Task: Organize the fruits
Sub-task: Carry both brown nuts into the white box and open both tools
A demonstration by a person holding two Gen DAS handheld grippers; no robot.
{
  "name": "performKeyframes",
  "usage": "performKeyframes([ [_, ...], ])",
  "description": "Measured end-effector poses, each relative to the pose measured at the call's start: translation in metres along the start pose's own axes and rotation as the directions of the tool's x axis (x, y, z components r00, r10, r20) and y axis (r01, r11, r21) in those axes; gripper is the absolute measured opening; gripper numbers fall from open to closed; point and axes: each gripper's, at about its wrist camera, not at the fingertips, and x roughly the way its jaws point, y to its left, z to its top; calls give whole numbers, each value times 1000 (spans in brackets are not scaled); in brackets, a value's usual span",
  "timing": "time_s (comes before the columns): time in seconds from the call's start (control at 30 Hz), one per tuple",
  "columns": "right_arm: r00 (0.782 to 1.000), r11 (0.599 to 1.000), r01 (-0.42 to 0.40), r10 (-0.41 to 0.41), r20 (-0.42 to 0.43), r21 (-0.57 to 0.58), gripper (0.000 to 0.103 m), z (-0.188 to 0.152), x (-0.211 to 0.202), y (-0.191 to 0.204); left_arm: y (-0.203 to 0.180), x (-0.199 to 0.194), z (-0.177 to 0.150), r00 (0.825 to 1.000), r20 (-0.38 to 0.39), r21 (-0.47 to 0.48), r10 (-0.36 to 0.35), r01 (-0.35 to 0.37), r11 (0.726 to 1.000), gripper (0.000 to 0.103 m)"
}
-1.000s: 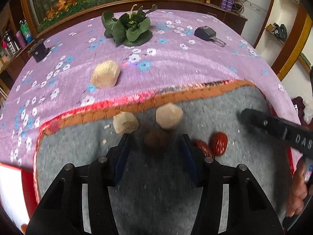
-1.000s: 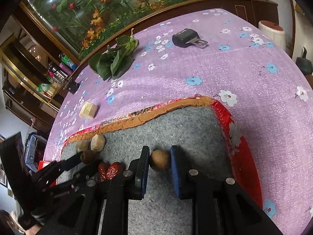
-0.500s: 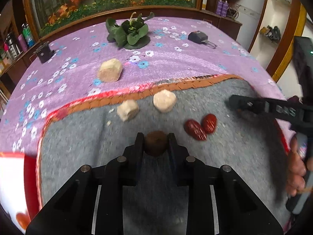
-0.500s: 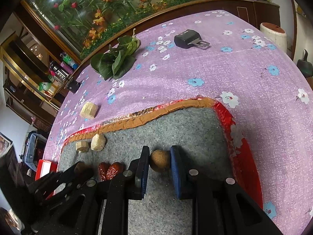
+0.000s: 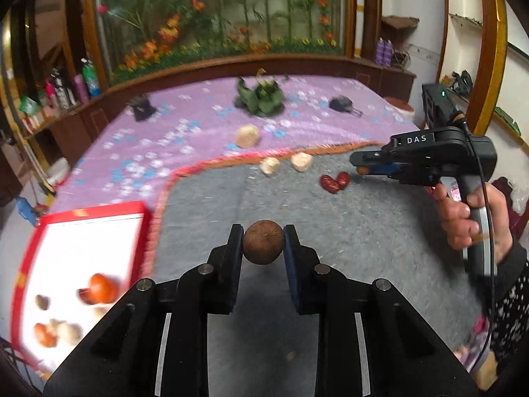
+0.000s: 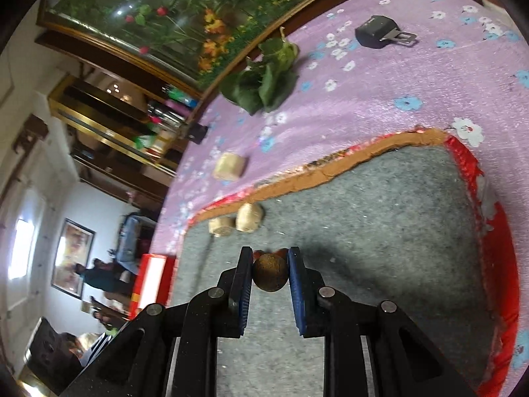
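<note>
grey felt mat lies on the purple flowered cloth. on it rest two pale chunks and a pair of red dates, with a third pale chunk and a leafy green bunch out on the cloth. left of the mat sits a red-rimmed white tray holding an orange fruit and several blurred small pieces. left gripper pinches a round brown fruit above the mat; right gripper pinches another brown ball.

Both tools have lifted their brown fruits off the grey mat.
</note>
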Motion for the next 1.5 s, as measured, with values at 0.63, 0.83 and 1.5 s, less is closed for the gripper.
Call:
performKeyframes([
  [0.63, 992, 932, -110, 79, -103, -345, 21, -100, 70, 208, 166, -71, -57, 933, 58, -303, 356, -323, 897, 23],
  [0.83, 983, 836, -164, 98, -152, -523, 20, -157, 117, 292, 198, -77, -71, 901, 54, -340, 431, -389, 856, 24],
  [1.5, 983, 746, -62, -70, -170, -663, 20, -221, 182, 318, 230, -47, -102, 897, -71, -335, 436, -433, 837, 23],
])
